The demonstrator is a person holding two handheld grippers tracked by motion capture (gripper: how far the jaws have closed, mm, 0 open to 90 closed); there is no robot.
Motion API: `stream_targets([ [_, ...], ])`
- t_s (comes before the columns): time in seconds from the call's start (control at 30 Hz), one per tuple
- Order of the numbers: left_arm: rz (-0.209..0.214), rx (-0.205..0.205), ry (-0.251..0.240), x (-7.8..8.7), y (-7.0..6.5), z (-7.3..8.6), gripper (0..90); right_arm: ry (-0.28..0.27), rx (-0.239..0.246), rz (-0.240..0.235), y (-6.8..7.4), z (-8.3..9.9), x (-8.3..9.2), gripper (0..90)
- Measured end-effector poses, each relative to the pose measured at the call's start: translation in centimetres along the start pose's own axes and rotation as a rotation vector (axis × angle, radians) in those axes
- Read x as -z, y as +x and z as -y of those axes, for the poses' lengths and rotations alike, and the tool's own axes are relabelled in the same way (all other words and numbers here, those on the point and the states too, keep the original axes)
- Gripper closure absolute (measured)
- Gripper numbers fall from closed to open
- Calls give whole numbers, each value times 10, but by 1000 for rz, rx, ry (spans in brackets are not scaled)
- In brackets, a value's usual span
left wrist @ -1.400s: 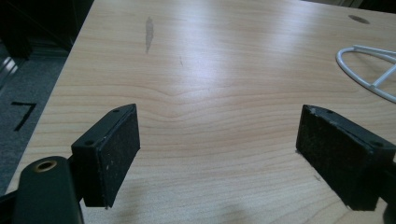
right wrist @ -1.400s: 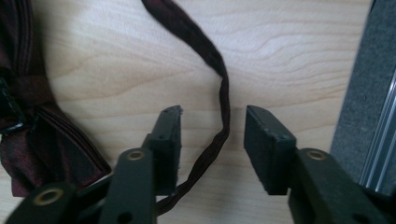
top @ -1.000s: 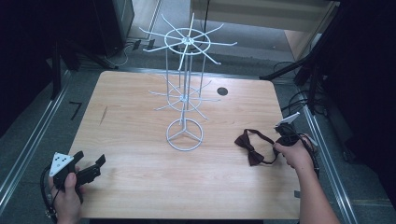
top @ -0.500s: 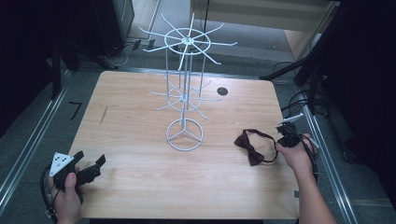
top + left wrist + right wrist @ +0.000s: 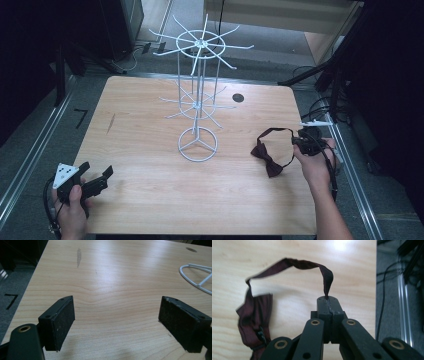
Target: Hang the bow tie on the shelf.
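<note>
One bow tie (image 5: pixel 267 159) on desk (image 5: pixel 150 195): light, limp fabric. Right gripper (image 5: pixel 306 141) fingers clamped on strap (image 5: pixel 312 266); best hold there. Left gripper (image 5: pixel 92 181) fingers apart, empty. Wire rack (image 5: pixel 198 100) nearby.

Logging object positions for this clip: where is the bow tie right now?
In the high view the bow tie lies on the table's right side, right of the white wire stand, its strap pinched in the right gripper.

The white wire stand's base ring (image 5: pixel 200 277) runs off the right edge of the left gripper view. In the right gripper view, the bow tie's (image 5: pixel 254 315) lower end drops behind the gripper's links, and the strap's (image 5: pixel 325 277) end vanishes between closed jaws.
</note>
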State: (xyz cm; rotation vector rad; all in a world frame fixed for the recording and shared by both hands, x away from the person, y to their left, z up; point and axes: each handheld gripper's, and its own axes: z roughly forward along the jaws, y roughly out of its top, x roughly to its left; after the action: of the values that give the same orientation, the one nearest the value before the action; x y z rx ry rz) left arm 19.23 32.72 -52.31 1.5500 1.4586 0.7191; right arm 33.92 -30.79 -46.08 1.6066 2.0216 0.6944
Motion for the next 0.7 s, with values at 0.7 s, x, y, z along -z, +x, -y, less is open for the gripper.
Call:
stream_targets([
  [0.7,2,0,4,0,0,0,144,-398,44,34,27,-12,46,900],
])
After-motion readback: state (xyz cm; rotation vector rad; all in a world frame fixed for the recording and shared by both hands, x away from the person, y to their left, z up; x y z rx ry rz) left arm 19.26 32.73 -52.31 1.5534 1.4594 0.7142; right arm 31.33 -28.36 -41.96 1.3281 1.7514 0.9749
